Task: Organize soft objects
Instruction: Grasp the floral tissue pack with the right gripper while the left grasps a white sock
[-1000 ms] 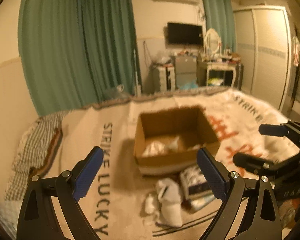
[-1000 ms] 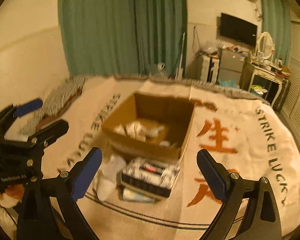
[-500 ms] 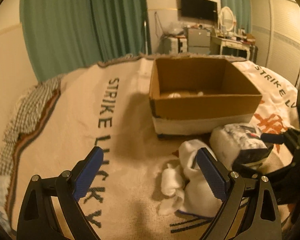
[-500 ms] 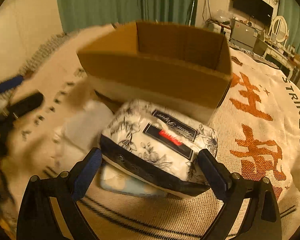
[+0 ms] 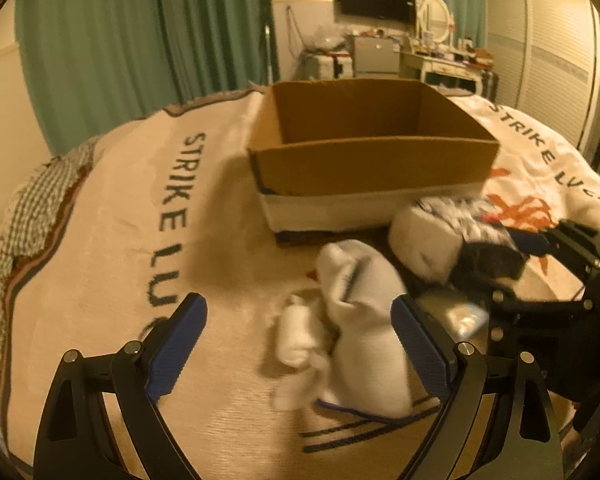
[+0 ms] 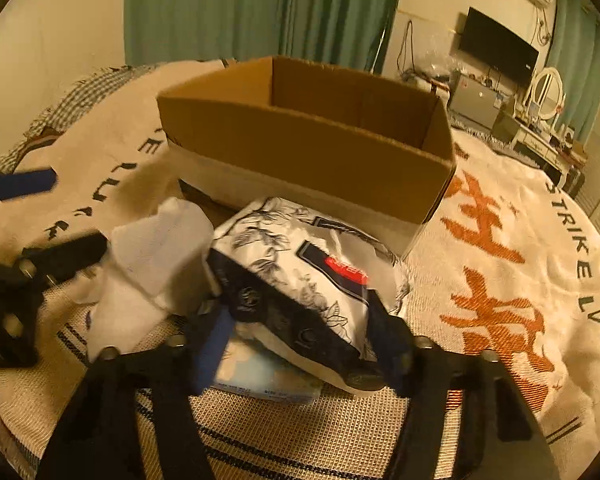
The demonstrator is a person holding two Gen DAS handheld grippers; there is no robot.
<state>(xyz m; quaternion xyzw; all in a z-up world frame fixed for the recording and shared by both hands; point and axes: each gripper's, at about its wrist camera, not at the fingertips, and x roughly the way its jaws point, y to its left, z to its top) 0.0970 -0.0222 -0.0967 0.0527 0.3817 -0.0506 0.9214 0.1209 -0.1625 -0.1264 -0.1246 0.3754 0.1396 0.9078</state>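
An open cardboard box (image 5: 372, 160) stands on the bed, also in the right wrist view (image 6: 308, 148). In front of it lie white socks (image 5: 360, 320), a floral black-and-white tissue pack (image 6: 300, 276) and a pale blue pack (image 6: 260, 376) under it. My left gripper (image 5: 300, 344) is open just above the socks (image 6: 152, 264), one finger on each side. My right gripper (image 6: 304, 340) is shut on the floral tissue pack (image 5: 440, 240), its fingers pressed against both sides.
A cream blanket (image 5: 120, 240) printed with STRIKE LUCKY and orange characters (image 6: 496, 280) covers the bed. Green curtains (image 5: 140, 48), a desk with a mirror (image 5: 440, 60) and a wardrobe (image 5: 552, 60) stand at the far wall.
Both grippers dropped from high above the bed to the items in front of the box. The right gripper's fingers closed around the floral tissue pack. The left gripper came down over the socks.
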